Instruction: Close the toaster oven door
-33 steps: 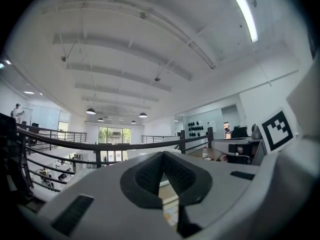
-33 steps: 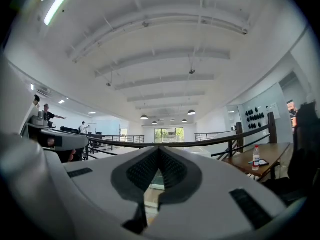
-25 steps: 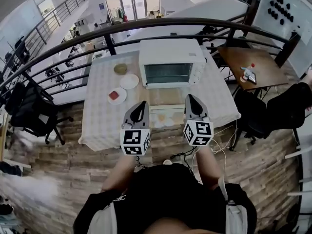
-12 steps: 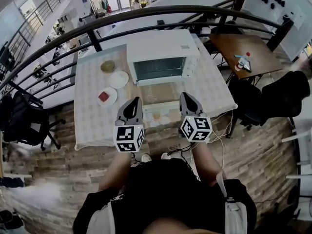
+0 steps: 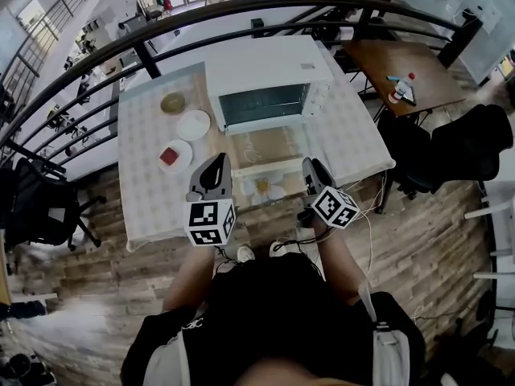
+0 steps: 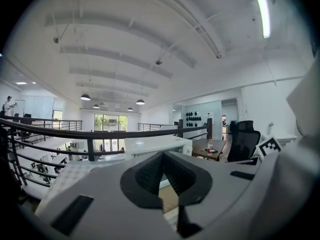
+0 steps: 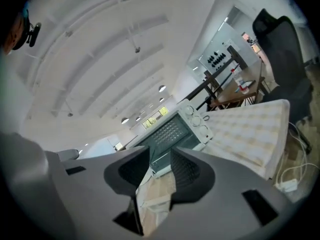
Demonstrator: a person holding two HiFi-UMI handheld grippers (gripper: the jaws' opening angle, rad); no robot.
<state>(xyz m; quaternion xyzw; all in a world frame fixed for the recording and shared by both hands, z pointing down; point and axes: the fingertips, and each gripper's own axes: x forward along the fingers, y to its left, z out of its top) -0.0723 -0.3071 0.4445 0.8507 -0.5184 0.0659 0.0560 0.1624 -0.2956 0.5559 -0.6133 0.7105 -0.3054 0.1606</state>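
The white toaster oven [image 5: 265, 75] stands at the back of the cloth-covered table [image 5: 153, 191]. Its glass door [image 5: 261, 147] hangs open, lying flat toward me with the pale handle at its near edge. My left gripper [image 5: 216, 161] hovers over the table's front edge, left of the door, jaws shut and empty. My right gripper [image 5: 310, 166] hovers at the door's right front corner, tilted. In the right gripper view its jaws [image 7: 160, 159] are opening, nothing between them, with the oven [image 7: 172, 131] and its door [image 7: 156, 194] straight ahead. The left gripper view shows shut pads [image 6: 162, 156] below the oven's top [image 6: 157, 145].
A white plate [image 5: 193, 125], a plate with a red piece [image 5: 175, 155] and a small bowl [image 5: 172, 102] sit left of the oven. Pale round pieces [image 5: 263, 189] lie before the door. A black railing [image 5: 241, 10] runs behind. A wooden side table [image 5: 402, 67] and black chair [image 5: 467, 143] stand right.
The right gripper has tilted over and its jaws have parted. Both grippers sit a little closer to the open door, and the table has shifted left in the head view.
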